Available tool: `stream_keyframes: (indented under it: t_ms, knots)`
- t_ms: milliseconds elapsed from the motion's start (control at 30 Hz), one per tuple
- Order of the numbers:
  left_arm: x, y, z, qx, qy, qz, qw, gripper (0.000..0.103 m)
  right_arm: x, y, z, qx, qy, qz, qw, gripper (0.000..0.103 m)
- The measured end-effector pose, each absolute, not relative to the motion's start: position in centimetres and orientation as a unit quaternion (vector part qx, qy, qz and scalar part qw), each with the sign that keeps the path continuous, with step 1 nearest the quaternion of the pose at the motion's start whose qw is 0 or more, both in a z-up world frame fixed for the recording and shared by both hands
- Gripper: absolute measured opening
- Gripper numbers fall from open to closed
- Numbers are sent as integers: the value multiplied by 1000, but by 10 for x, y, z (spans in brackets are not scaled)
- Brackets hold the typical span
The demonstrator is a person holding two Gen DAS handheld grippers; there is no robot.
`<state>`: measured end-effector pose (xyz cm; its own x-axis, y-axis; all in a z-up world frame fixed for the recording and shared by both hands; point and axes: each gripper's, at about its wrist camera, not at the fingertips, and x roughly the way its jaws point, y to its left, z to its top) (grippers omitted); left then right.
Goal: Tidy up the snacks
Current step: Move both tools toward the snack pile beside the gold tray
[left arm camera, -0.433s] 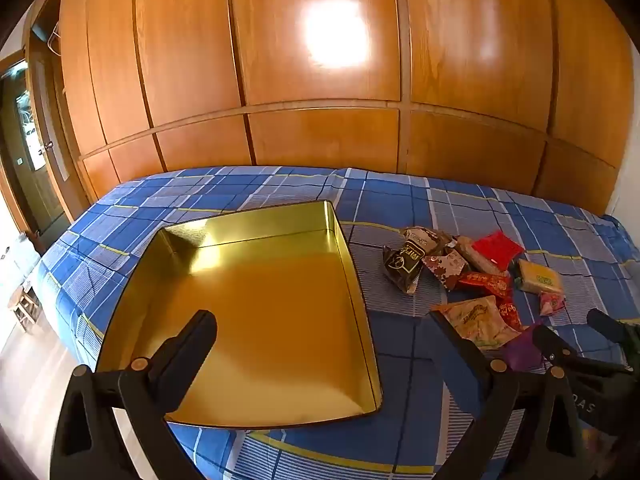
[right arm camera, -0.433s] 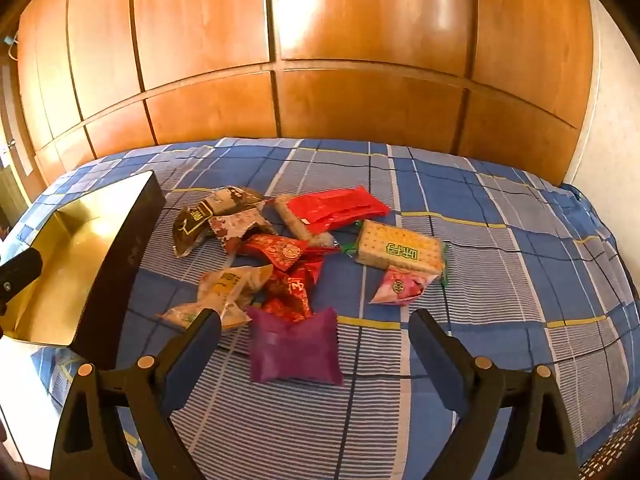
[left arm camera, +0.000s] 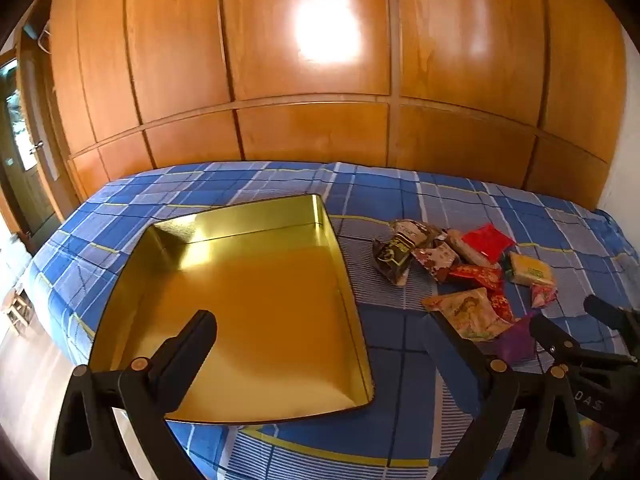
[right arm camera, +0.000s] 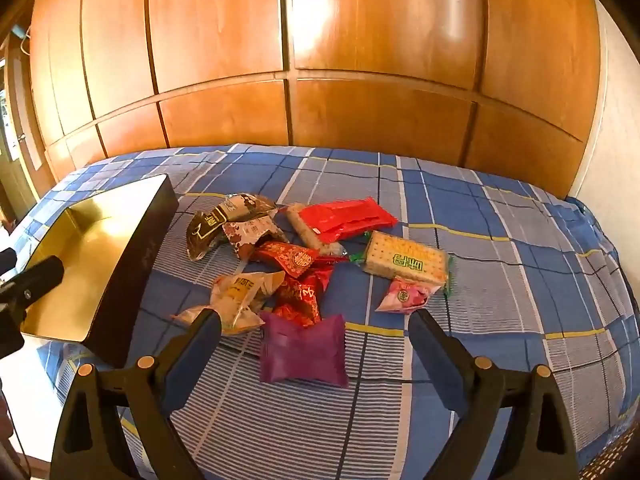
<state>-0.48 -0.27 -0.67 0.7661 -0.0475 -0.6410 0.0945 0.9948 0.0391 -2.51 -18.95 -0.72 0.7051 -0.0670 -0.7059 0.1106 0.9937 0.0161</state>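
A shallow gold tin tray [left arm camera: 332,248] lies empty on the blue plaid bed; it also shows at the left of the right wrist view [right arm camera: 132,256]. Several wrapped snacks lie in a pile to its right: a purple packet [right arm camera: 302,348], a cracker pack [right arm camera: 406,262], a red packet [right arm camera: 346,216], a pink candy [right arm camera: 404,296], a beige packet [right arm camera: 240,292] and a dark brown packet [right arm camera: 208,230]. My left gripper [left arm camera: 320,332] is open above the tray's near right corner. My right gripper [right arm camera: 314,330] is open, just above the purple packet, holding nothing.
Wooden wardrobe panels [left arm camera: 320,80] stand behind the bed. The bed's left edge drops to the floor, where a small stool [left arm camera: 16,308] stands. The right gripper's fingers [left arm camera: 560,340] show at the right of the left wrist view. A white wall [right arm camera: 616,140] is at the right.
Both views have shifted slightly. The right gripper has edged a little forward toward the purple packet. Both grippers stay open and the snacks have not moved.
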Motion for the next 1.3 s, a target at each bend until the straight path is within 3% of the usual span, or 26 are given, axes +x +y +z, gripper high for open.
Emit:
stream_keyframes:
  t_ms: [1300]
  knots:
    - [-7, -35, -9, 74, 352, -130, 924, 103, -29, -210, 3, 23, 367, -63, 928, 96]
